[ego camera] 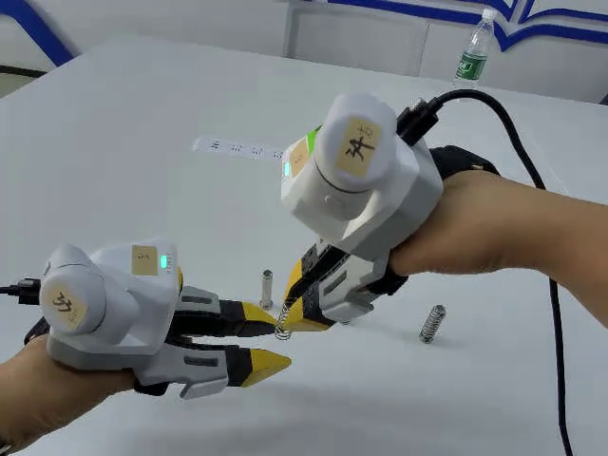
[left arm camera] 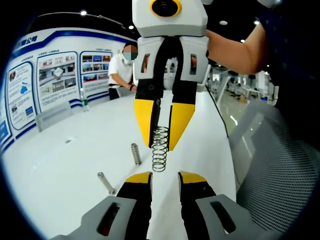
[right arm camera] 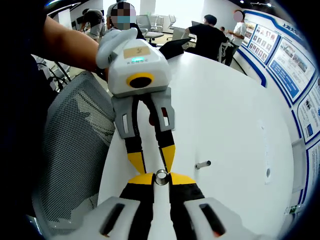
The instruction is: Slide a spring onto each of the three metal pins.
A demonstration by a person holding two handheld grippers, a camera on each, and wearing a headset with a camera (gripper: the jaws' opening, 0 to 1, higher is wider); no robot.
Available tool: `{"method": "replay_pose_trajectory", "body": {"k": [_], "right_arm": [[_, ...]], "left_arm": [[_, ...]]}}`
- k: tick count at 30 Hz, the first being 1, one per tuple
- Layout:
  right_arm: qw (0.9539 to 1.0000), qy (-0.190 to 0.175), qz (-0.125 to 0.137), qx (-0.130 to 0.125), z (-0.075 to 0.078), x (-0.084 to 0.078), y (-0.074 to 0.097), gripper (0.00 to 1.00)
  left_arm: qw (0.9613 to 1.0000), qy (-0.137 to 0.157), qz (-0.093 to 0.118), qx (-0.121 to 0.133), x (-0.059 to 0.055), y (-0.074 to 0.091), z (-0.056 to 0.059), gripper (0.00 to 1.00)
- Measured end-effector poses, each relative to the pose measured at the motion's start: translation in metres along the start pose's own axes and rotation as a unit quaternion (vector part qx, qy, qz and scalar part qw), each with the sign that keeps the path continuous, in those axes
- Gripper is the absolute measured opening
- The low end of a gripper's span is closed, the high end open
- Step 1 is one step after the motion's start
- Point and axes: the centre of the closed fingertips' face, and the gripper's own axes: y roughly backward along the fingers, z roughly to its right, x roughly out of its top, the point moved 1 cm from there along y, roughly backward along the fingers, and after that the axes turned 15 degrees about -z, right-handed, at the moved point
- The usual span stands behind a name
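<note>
Nearest, at the lower left of the head view, the left gripper (ego camera: 280, 342) lies low over the white worktop (ego camera: 123, 190), pointing right. Its jaws stand apart and grip nothing. In the left gripper view their yellow tips flank the lower end of a spring (left arm camera: 160, 149) without clearly touching it.

Just beyond, the right gripper (ego camera: 304, 315) comes down steeply from above with its jaws closed on that spring. It pinches the upper coils, so the rest hangs down toward the worktop. In the right gripper view the spring shows end-on between the tips. Whether a pin already sits inside it I cannot tell.

A little farther and slightly left, a bare metal pin (ego camera: 267, 288) stands upright, close beside the held spring but apart from it. To the right, well clear of both grippers, a second spring (ego camera: 432, 323) lies on its side.

Far back are a paper strip (ego camera: 237, 147) and a bottle (ego camera: 472, 47).

The step in hand looks like threading the first spring, since no pin is seen wearing one. The next move calls for centring the spring's open lower end over the pin's top and keeping its axis upright. Then the spring is lowered until the coils ride down the shaft, and the right jaws release. The open left jaws could steady the dangling end.
</note>
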Motion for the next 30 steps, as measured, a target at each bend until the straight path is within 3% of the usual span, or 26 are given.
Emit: {"method": "replay_pose_trajectory", "body": {"k": [18, 30], "right_arm": [[0.9994, -0.011, -0.008, -0.032, 0.047, 0.001, 0.008, 0.12], [0.9986, -0.025, -0.009, -0.046, 0.08, 0.008, -0.006, 0.12]], "left_arm": [[0.9965, 0.068, 0.001, 0.049, -0.023, 0.018, -0.018, 0.45], [0.9926, 0.1, 0.003, 0.069, -0.036, 0.024, -0.024, 0.6]]}}
